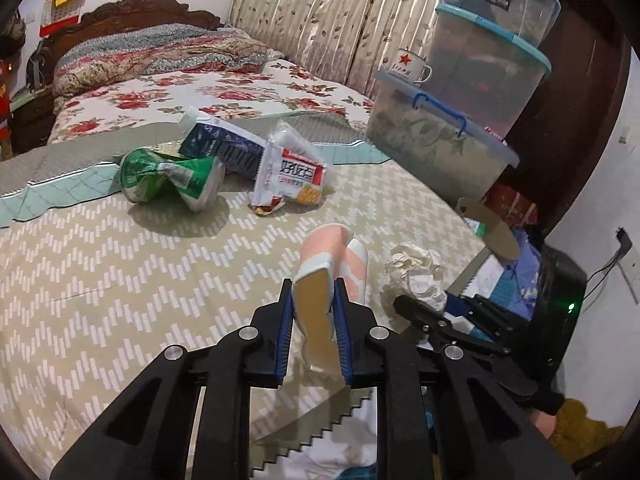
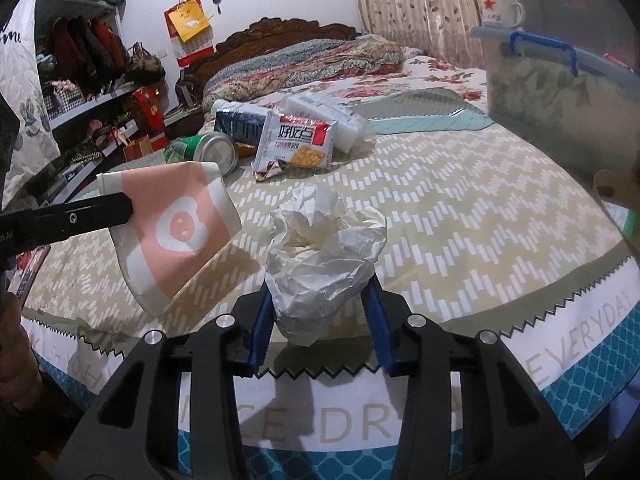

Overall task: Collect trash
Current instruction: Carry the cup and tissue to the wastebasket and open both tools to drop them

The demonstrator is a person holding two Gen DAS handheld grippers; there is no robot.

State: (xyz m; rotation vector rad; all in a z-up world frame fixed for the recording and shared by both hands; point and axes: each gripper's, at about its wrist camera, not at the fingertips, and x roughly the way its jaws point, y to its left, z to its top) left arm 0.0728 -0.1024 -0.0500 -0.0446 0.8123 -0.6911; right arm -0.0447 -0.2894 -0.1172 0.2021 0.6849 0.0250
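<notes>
Now left tool (image 1: 313, 304) pinches paper cup (image 1: 320, 276); right tool (image 2: 318, 320) pinches crumpled paper (image 2: 320, 248).

Right hand-held gripper (image 2: 318, 324) grips a crumpled white paper wad (image 2: 324, 248) between its blue pads (image 2: 260, 328), lifted just above the bed (image 2: 460, 216). Left hand-held gripper's black finger (image 2: 80, 214) enters from the left edge, clamped on a pink-and-white paper cup (image 2: 176, 236) tilted in the air beside the wad. Farther back on the bed: crushed green can (image 2: 208, 148), cracker wrapper (image 2: 296, 142), dark blue carton (image 2: 240, 122), white packet (image 2: 332, 114), bunched together. Clear storage box (image 2: 560, 84) at right.
</notes>
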